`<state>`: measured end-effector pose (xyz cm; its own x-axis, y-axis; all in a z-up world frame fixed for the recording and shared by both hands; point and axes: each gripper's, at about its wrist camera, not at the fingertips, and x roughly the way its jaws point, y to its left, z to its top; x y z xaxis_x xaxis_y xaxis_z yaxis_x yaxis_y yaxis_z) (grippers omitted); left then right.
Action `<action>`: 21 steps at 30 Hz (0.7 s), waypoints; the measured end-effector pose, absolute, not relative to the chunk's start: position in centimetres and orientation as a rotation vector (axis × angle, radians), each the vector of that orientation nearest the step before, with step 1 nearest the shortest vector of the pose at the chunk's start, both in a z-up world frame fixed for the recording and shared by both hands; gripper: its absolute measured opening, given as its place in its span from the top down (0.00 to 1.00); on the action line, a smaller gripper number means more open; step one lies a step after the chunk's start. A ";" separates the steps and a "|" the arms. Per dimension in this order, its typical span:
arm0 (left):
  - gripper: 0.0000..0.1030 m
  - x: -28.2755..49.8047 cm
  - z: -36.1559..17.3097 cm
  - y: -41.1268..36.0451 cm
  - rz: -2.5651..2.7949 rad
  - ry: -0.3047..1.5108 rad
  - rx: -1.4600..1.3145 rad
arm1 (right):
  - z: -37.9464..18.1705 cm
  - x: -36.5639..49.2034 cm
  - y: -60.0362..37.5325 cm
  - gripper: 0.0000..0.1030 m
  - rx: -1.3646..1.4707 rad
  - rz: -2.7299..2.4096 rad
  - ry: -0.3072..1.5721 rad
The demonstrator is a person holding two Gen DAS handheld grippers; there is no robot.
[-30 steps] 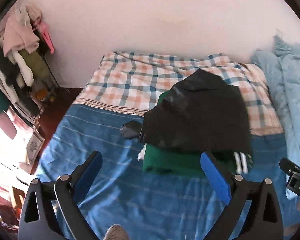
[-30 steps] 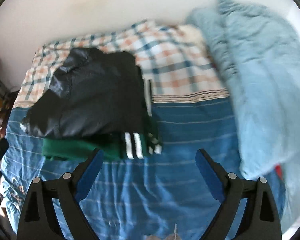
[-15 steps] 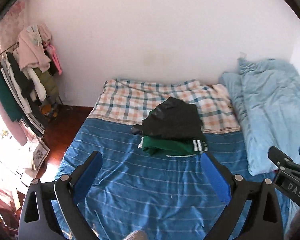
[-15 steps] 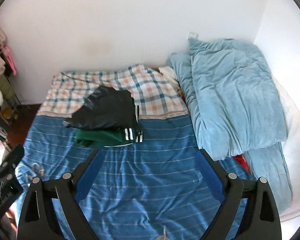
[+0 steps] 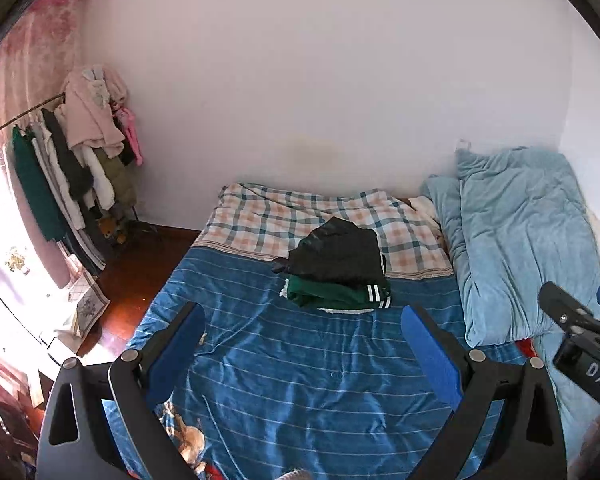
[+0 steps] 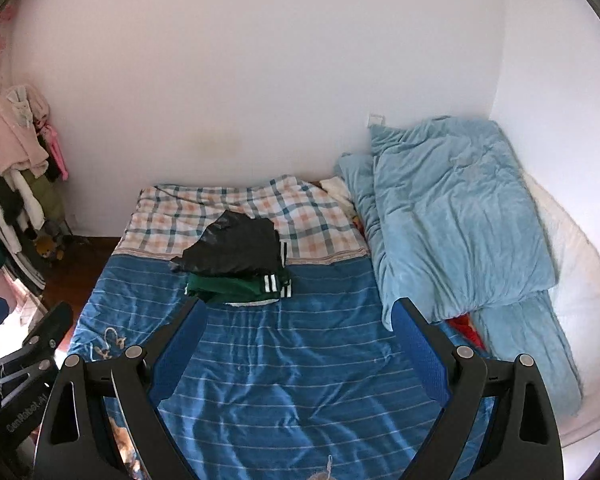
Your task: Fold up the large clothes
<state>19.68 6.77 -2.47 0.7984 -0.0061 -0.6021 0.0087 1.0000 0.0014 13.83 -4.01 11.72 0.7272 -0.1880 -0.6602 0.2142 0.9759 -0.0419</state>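
A folded black garment [image 5: 338,252] lies on top of a folded green garment with white stripes [image 5: 336,296], stacked in the middle of the bed; the stack also shows in the right wrist view [image 6: 236,250]. My left gripper [image 5: 300,344] is open and empty, held well back from the stack above the blue striped sheet [image 5: 300,380]. My right gripper [image 6: 296,344] is open and empty too, also well back from the stack. The right gripper shows at the right edge of the left wrist view [image 5: 580,340].
A light blue duvet [image 6: 452,216] lies heaped along the bed's right side by the wall. A checked sheet [image 5: 284,216] covers the far end. A clothes rack [image 5: 72,172] with hanging clothes stands at the left over a dark wooden floor [image 5: 140,272].
Both grippers have pulled far back and up from the folded stack, which looks much smaller now. The stack has not moved. Both grippers stay open.
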 end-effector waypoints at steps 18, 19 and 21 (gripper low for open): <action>0.03 16.1 0.5 6.4 0.026 0.677 0.015 | 16.0 11.0 -4.0 0.05 0.008 -0.159 0.739; 0.03 16.0 0.5 6.5 0.024 0.674 0.016 | 16.2 10.9 -4.0 0.05 0.008 -0.157 0.735; 0.03 15.8 0.7 6.5 0.022 0.659 0.018 | 16.6 11.0 -4.0 0.05 0.003 -0.156 0.728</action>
